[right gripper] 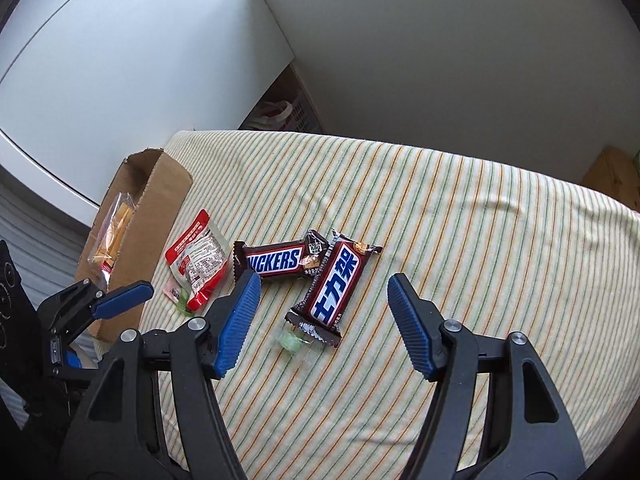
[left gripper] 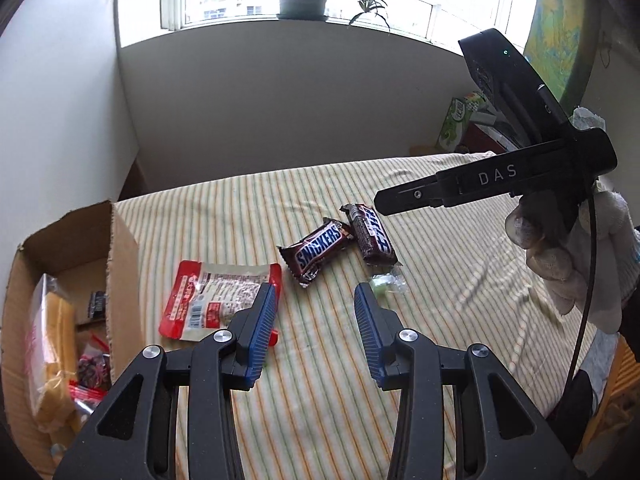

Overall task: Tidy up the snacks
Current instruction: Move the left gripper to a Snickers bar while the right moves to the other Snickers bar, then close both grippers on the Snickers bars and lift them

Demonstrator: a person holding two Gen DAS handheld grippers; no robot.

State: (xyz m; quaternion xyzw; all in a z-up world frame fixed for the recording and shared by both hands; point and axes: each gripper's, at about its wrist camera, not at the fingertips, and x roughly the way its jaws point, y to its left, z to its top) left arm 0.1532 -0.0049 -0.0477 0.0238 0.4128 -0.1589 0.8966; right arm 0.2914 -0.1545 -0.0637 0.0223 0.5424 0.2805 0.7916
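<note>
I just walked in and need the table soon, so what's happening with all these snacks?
A person is sorting snacks with a handheld gripper in each gloved hand. Both the left gripper and the right gripper are open and empty above the striped tablecloth. Two Snickers bars, a red-and-white snack pouch and a small green wrapped candy are out on the cloth. The cardboard box at the edge already holds some bagged snacks.
</note>
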